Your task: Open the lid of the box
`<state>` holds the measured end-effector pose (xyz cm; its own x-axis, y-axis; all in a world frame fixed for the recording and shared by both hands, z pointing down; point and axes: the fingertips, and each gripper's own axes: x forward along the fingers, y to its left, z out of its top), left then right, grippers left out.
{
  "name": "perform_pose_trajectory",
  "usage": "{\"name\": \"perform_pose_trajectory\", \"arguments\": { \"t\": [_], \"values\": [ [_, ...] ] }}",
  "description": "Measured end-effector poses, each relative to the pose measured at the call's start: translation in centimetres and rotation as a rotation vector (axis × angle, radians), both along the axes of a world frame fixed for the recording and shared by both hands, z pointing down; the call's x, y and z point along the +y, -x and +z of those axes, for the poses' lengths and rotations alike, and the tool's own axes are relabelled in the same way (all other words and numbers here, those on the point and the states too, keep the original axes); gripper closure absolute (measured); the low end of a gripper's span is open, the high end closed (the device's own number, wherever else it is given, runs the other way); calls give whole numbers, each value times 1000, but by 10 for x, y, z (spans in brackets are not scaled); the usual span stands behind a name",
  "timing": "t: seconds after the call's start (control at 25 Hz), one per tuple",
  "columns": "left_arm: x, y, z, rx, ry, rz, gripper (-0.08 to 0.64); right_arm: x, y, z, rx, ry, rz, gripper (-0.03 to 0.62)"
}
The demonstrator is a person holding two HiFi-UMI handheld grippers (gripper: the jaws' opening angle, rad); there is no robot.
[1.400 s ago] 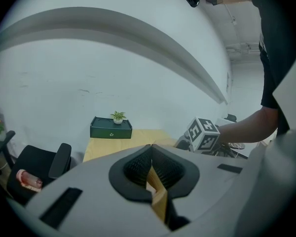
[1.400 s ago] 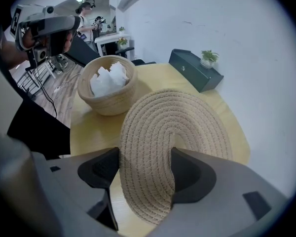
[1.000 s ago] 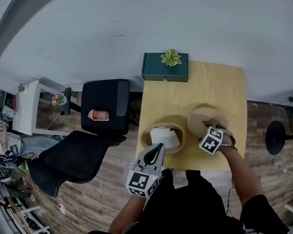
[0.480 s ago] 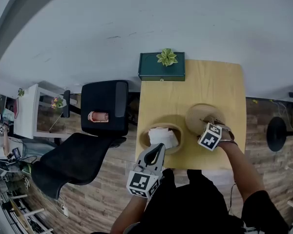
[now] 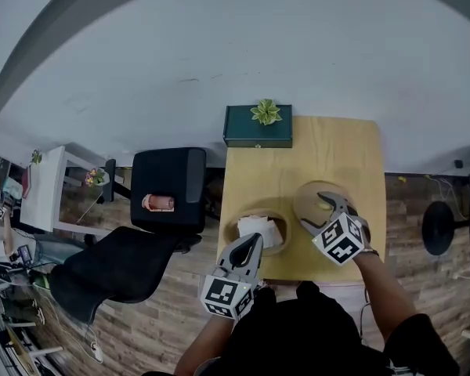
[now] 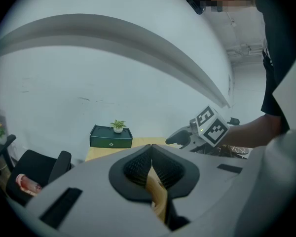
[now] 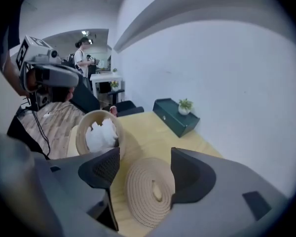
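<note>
Head view: worktop (image 5: 329, 147). Box (image 5: 229, 229) open at the front-left edge, white filling inside. Lid (image 5: 309, 198) lies flat just beside it, toward the front-right corner. Left gripper (image 5: 254, 240) at the box's near rim. Right gripper (image 5: 329, 204) over the lid.
Left gripper view: jaws pinching the tan box rim.
Right gripper view: jaws spread, lid flat between them.
</note>
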<state>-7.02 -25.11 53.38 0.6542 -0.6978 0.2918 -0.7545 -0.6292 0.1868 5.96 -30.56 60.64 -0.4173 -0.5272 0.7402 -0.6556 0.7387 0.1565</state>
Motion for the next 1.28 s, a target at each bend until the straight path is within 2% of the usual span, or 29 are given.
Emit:
{"name": "perform_pose_trajectory", "arguments": {
  "t": [0.16,0.36,0.6,0.76,0.8,0.88,1.0,1.28],
  "values": [
    [-3,1,-16,5,-34,-6,541,3,13,-53,-83,-124,27,286],
    [-3,9,-28,13,-69,-19,541,10,24,-115,-249,-292,99,342],
    [-4,25,-38,14,-102,-45,541,23,31,-158,-325,-422,134,423],
    [-3,30,-45,20,-117,-55,541,38,42,-179,-374,-506,103,551],
    [-3,31,-46,22,-118,-58,541,41,43,-182,-384,-522,106,572],
    [-3,31,-50,27,-123,-59,541,45,45,-186,-401,-535,116,572],
    [-1,32,-53,32,-134,-58,541,52,49,-187,-375,-548,98,574],
    [1,32,-53,37,-136,-57,541,50,51,-185,-375,-535,103,574]
  ]
}}
